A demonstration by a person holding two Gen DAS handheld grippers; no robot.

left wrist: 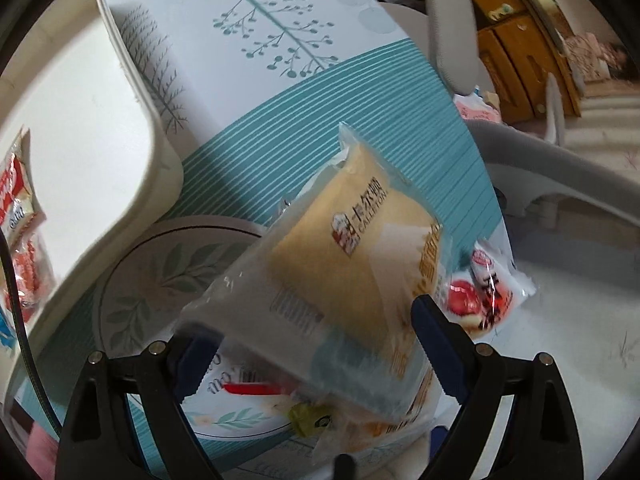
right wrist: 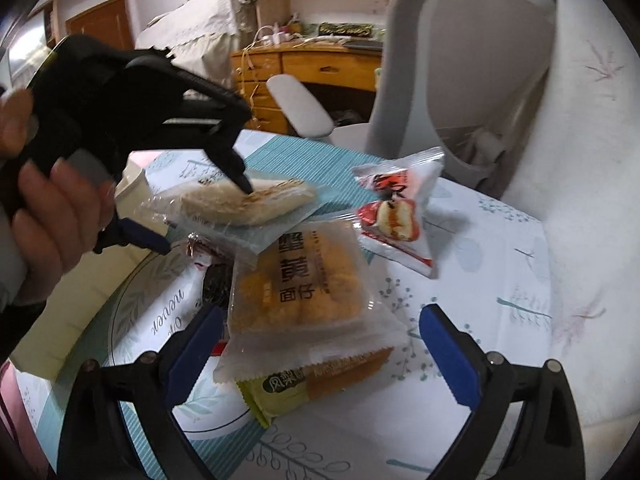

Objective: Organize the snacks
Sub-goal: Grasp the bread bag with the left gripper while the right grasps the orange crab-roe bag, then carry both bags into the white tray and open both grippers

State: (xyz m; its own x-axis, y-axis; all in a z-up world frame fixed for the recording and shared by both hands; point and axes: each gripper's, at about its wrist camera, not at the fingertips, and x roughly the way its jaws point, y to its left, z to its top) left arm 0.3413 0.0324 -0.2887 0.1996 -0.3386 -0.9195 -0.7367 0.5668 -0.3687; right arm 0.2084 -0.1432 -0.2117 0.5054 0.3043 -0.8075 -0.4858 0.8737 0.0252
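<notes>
A: Bedroom clutter behind; tablecloth [right wrist: 460, 240] carries a leaf-print plate [right wrist: 132, 312] under a snack pile.

B: Left gripper [left wrist: 316, 332] pinches the Callton cake pack [left wrist: 352, 248] across its width, hanging over the plate. Thin film could slip.

A: Right gripper [right wrist: 320, 344] is spread, empty, straddling the egg-yolk pastry pack [right wrist: 300, 292]. Closing low may snag the green pack [right wrist: 280, 396] beneath.

Your plate [left wrist: 132, 280] half buried under wrappers, green packet [right wrist: 276, 396] mostly covered by the orange one [right wrist: 296, 292], red snack bags [left wrist: 16, 216] clipped at the far left edge, cake packet [left wrist: 340, 264] motion-blurred, its barcode unreadable
</notes>
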